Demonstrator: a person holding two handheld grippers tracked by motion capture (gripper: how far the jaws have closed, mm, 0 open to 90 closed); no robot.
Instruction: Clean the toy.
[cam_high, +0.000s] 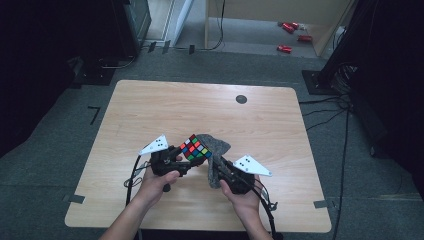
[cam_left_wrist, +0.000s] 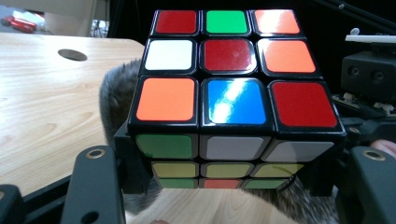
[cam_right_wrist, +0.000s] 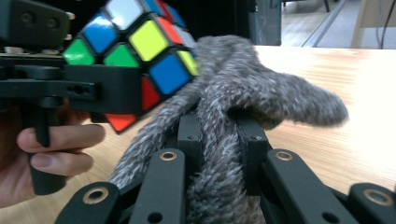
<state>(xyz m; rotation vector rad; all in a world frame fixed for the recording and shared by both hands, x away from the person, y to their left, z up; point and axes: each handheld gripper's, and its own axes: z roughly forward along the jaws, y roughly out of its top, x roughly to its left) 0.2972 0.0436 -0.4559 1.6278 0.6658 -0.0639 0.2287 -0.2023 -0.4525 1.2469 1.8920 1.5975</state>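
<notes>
While my left claw (cam_high: 184, 161) clamps the scrambled cube (cam_high: 196, 147) above the counter (cam_high: 150, 110), my right claw (cam_right_wrist: 219, 135) is clenched on the grey cloth (cam_right_wrist: 243, 93), bunched upright between its jaws. From that claw the cube sits at about ten o'clock, touching the cloth's upper fold, so wiping a face looks like a short sweep that way; nothing stands between them.

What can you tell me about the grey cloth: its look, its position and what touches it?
The grey cloth looks soft and fuzzy, like fleece, in mottled grey. The right gripper pinches a bunched fold of it between its jaws, so it hangs crumpled, with one loose flap sticking out sideways. It is pressed against one side of the colourful cube, which the left gripper holds. In the high view it is over the near middle of the wooden table.
</notes>
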